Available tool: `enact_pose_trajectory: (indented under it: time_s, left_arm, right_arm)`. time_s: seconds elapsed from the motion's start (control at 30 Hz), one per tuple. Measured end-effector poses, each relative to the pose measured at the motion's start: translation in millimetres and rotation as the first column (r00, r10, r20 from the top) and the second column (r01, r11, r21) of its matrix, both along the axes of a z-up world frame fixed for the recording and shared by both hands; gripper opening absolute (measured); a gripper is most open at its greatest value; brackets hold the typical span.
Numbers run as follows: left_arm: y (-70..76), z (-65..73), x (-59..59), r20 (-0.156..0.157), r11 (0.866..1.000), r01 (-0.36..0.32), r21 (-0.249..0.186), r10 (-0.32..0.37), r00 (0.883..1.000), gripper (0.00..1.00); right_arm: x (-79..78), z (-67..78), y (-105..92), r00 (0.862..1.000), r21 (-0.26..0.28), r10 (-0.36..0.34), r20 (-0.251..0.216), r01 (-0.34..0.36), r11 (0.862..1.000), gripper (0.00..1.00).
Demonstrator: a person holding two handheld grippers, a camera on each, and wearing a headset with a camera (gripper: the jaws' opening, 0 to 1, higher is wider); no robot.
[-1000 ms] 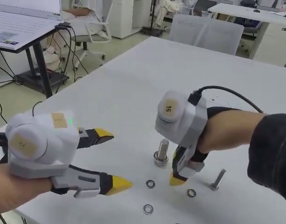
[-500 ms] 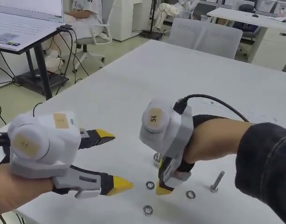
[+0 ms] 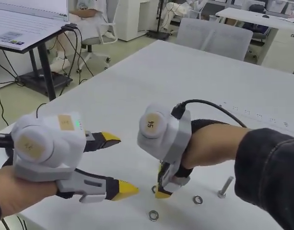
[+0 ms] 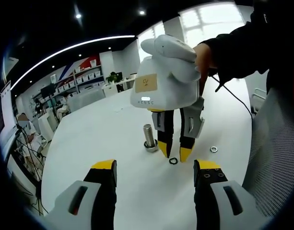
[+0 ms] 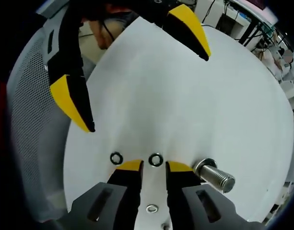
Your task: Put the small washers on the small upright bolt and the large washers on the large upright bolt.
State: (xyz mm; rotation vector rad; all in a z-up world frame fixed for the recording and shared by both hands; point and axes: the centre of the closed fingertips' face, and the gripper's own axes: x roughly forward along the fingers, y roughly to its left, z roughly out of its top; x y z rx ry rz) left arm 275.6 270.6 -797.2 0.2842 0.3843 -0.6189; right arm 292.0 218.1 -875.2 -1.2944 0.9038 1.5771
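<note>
A small washer [image 5: 156,159] lies flat on the white table [image 3: 185,86], right between the tips of my right gripper [image 5: 155,166]. That gripper points down with its jaws a narrow gap apart, not touching the washer. It also appears as the right gripper [image 4: 174,152] above the same washer [image 4: 173,161]. The large upright bolt [image 4: 149,138] stands just beside it, and shows again as the large bolt [image 5: 214,175]. My left gripper [image 3: 119,164] hovers wide open to the left, holding nothing. A small bolt [image 3: 225,187] stands to the right.
More loose washers lie nearby: a washer [image 3: 153,215] by the table's front edge, a washer [image 3: 198,200] right of my right gripper, and a washer [image 5: 116,158] to the left. A grey chair [image 3: 211,36] stands beyond the table, a desk with cables [image 3: 27,28] at the far left.
My right gripper has moved left and down to the table, its tips now around a washer, and it now covers the large bolt in the head view. The left gripper has held still.
</note>
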Motion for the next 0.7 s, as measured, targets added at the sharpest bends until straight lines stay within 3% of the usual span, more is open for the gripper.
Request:
enact_pose_trajectory:
  time_s: [0.7]
  left_arm:
    - [-2.0,-0.3,-2.1,0.001,1.000,0.004,-0.004,-0.004,1.000,0.64]
  right_arm:
    - [-2.0,-3.0,-0.3,1.000,-0.013,0.009,0.027,-0.009,1.000,0.17]
